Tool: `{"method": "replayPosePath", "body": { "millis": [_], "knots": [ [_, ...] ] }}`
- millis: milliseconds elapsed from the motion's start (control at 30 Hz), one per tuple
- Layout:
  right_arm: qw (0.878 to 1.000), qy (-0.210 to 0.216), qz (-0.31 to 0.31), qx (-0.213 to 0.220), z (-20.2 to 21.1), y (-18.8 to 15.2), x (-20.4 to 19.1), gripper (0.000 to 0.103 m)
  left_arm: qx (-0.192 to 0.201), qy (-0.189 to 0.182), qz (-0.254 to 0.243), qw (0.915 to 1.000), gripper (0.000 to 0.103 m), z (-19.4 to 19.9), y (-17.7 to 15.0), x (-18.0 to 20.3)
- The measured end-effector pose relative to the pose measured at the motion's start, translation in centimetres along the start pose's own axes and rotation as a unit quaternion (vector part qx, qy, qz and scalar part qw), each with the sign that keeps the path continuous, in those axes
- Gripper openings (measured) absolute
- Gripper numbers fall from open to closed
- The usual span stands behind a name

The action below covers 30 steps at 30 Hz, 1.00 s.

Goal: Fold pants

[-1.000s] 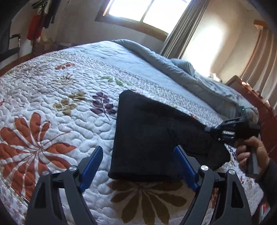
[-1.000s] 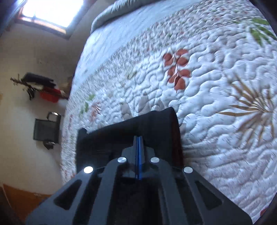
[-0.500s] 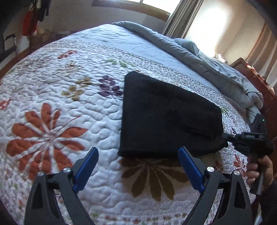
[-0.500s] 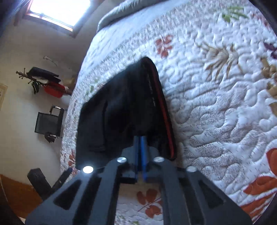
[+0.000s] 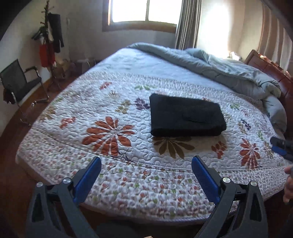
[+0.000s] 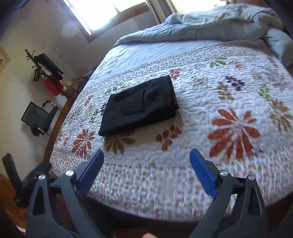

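Right wrist: my right gripper (image 6: 146, 163) let go, now wide open, empty; left gripper (image 5: 146, 169) likewise. Pulled both back. Pants (image 5: 185, 115) folded flat on quilt (image 5: 109, 102); fold looks finished.

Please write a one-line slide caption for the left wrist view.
Folded black pants lie flat on the floral quilt; the open left gripper hovers near the bed edge.

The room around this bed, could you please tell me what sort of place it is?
Most likely a home bedroom: a large bed with a floral quilt and a rumpled grey duvet, a curtained window, and a coat stand in the corner.
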State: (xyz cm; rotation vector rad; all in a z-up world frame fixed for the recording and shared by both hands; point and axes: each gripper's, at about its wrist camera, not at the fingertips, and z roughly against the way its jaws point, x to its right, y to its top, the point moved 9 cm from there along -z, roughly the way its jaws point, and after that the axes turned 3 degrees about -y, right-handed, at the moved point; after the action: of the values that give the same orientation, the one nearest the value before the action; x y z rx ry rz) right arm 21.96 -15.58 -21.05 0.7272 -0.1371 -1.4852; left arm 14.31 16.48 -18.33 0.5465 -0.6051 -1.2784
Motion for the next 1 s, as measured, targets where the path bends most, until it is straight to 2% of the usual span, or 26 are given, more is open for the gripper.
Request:
{"method": "replayPosePath", "body": {
  "millis": [100,267,467,600,667,833,1000],
  "knots": [
    [0.999,-0.03,-0.011,0.023,4.2,-2.6,-0.4,0.099,0.029,-0.008,0.007,0.9995,0.099,4.7,-0.3,0.7],
    [0.996,-0.047,0.028,0.064,11.0,-5.7,-2.9,0.1,0.019,-0.018,0.004,0.9996,0.099,10.9,-2.2,1.7],
    [0.988,-0.063,0.086,0.111,18.5,-7.4,-7.3,0.1,0.035,-0.069,0.012,0.9969,0.099,17.8,-4.1,3.4],
    [0.98,-0.075,0.107,0.151,23.3,-8.0,-9.8,0.1,0.063,-0.052,0.015,0.9966,0.099,22.0,-4.4,3.4],
    [0.974,-0.087,0.121,0.169,25.4,-8.7,-11.0,0.1,0.069,-0.058,0.017,0.9957,0.099,24.0,-4.7,3.7],
    [0.964,-0.114,0.14,0.196,28.4,-10.3,-12.4,0.1,0.078,-0.054,0.006,0.9955,0.099,26.7,-5.7,4.7],
    [0.962,-0.122,0.137,0.202,29.0,-11.4,-11.9,0.1,0.083,-0.065,-0.012,0.9944,0.099,27.8,-6.4,6.1]
  ]
}}
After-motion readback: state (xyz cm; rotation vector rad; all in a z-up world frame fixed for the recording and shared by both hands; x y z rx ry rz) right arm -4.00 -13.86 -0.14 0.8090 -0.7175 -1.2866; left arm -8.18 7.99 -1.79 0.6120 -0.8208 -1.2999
